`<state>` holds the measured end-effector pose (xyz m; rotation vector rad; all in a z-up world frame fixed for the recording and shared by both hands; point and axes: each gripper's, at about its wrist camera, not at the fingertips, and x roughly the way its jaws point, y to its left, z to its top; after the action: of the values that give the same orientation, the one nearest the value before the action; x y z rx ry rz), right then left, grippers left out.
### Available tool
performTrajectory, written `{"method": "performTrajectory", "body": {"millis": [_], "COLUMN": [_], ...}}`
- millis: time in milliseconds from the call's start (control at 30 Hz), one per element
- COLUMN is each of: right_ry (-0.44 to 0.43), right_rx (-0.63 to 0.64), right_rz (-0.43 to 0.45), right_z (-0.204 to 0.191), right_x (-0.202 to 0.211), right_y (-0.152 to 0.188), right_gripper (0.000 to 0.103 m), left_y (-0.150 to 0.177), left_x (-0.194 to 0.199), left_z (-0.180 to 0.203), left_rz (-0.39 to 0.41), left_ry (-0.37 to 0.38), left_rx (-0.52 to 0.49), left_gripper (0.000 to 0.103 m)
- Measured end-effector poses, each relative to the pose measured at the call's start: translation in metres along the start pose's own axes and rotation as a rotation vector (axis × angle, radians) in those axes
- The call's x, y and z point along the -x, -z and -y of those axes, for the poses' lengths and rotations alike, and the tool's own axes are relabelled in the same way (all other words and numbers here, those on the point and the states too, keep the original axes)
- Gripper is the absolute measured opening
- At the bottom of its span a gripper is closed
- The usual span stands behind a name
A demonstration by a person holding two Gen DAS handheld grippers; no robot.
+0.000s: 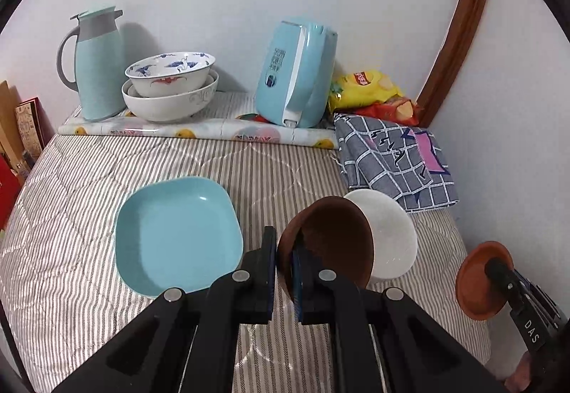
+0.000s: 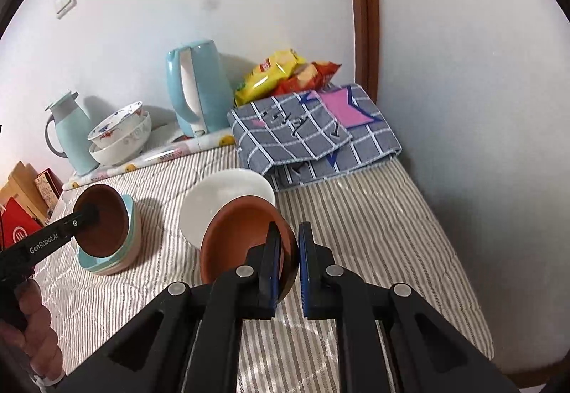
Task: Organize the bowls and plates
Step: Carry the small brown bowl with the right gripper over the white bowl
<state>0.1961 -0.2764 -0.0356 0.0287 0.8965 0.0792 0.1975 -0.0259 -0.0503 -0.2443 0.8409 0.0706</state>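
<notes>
My left gripper point(image 1: 285, 265) is shut on the rim of a dark brown bowl point(image 1: 331, 243), held tilted above the striped bedcover. It also shows in the right wrist view point(image 2: 105, 225). My right gripper point(image 2: 289, 261) is shut on the rim of an orange-brown bowl point(image 2: 238, 232), also seen in the left wrist view point(image 1: 479, 281). A white bowl point(image 1: 392, 232) point(image 2: 221, 200) stands on the cover behind both. A light blue square plate point(image 1: 178, 232) lies to the left; in the right wrist view its edge point(image 2: 107, 261) shows under the dark brown bowl.
Two stacked patterned bowls point(image 1: 171, 87), a teal jug point(image 1: 96, 65) and a blue kettle point(image 1: 295, 72) stand at the back wall on a roll of printed sheet point(image 1: 199, 129). A folded checked cloth point(image 1: 395, 158) and snack bags point(image 1: 367, 87) lie in the back right corner.
</notes>
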Motion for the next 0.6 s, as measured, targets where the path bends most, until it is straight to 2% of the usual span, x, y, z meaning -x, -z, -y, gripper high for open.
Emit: {"method": "performTrajectory", "body": {"millis": [233,600], "right_ry": [-0.016,-0.024], "right_rx": [0.019,0.075], "right_rz": [0.023,-0.042], "right_z": [-0.013,-0.038], "right_x": [-0.004,-0.058], "right_y": [-0.014,-0.03], "right_gripper": [0.01,0.01], "left_y": [-0.01,-0.03], "left_x": [-0.003,-0.02], "left_z": [-0.011,-0.047], "left_rz": [0.009,0.014], "left_ry": [-0.04,-0.109], "left_rx": [0.002,0.06], "left_gripper": [0.008,0.008]}}
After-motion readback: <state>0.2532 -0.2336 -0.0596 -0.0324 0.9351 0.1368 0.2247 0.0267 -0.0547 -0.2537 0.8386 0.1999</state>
